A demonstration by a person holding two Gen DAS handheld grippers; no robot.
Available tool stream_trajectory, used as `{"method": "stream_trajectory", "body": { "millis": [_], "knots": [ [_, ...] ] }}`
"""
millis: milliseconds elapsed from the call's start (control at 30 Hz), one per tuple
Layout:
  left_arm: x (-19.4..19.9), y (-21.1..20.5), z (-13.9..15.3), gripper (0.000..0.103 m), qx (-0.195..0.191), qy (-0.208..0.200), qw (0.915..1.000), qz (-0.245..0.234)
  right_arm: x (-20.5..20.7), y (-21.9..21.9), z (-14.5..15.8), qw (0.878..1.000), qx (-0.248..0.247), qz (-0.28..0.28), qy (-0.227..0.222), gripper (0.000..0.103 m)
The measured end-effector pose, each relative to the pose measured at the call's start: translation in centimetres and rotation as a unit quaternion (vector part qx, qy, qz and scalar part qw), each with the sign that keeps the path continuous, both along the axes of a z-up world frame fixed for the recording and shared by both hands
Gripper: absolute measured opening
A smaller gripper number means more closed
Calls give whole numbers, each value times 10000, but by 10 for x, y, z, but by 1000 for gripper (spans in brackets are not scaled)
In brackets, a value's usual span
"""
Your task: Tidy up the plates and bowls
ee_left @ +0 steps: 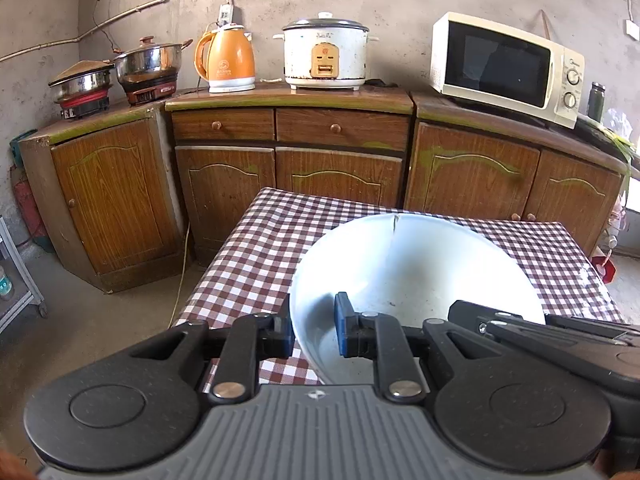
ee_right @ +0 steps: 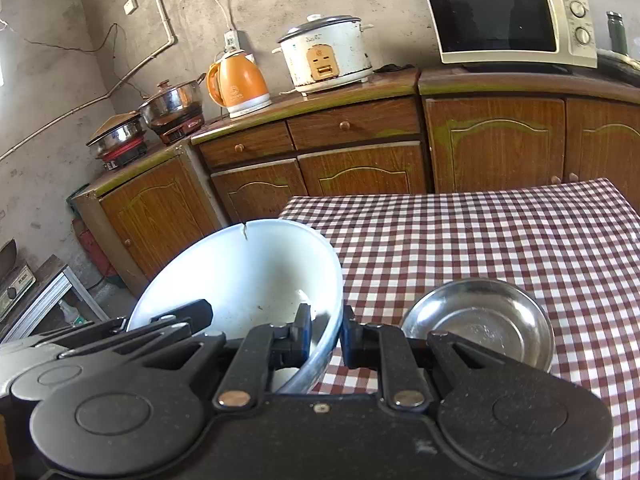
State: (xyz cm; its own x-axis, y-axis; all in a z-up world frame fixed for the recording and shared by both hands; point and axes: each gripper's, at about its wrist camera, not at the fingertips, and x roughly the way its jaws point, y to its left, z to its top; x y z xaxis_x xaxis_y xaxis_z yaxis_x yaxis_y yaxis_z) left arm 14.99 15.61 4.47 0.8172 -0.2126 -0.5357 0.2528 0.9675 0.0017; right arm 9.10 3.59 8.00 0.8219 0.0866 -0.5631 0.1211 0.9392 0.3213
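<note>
We have the left hand-held gripper (ee_left: 314, 334) pinching the near-left rim of the white bowl (ee_left: 416, 268) and the right hand-held gripper (ee_right: 326, 338) pinching its right rim, bowl tilted above the checked surface (ee_right: 480, 232). We should keep both level, mind the cracked rim, and clear the steel bowl (ee_right: 478, 322).

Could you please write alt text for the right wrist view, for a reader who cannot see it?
The right gripper clamps the rim of a large white bowl with a cracked far edge, above a checked tablecloth. A steel bowl sits alongside; wooden cabinets stand behind.
</note>
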Motion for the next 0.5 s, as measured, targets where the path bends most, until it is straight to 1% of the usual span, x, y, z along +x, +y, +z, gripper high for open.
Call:
{"method": "stream_trajectory", "body": {
  "millis": [500],
  "knots": [
    [-18, -7, -10, 19, 57, 39, 9999, -127, -23, -12, -12, 9998, 94, -146, 79, 20]
  ]
}}
